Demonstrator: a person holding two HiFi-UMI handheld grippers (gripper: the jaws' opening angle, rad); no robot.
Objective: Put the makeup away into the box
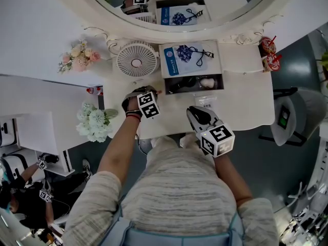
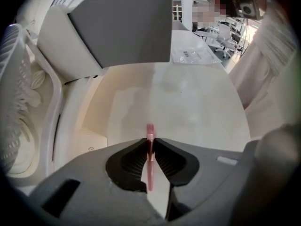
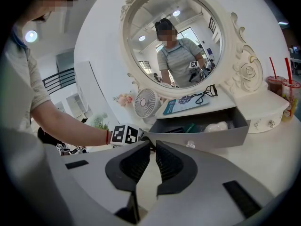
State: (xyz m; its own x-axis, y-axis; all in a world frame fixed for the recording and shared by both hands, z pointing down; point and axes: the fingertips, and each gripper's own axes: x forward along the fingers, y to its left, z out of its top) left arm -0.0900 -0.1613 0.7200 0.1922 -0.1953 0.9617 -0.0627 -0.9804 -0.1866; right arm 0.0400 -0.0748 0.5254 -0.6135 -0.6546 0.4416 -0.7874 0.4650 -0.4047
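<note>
A thin pink makeup stick stands upright between my left gripper's pads, which press on it just above the white tabletop. In the head view the left gripper hangs in front of the open grey box, left of its near corner. The box holds a white puff and dark items, and its raised lid carries a blue card and an eyelash curler. My right gripper rests near the table's front edge. Its jaws stand barely apart with nothing between them.
A small white fan stands left of the box, below the round mirror. Pink flowers and white flowers sit at the left, red drink cups at the right. A clear packet lies in front of the box.
</note>
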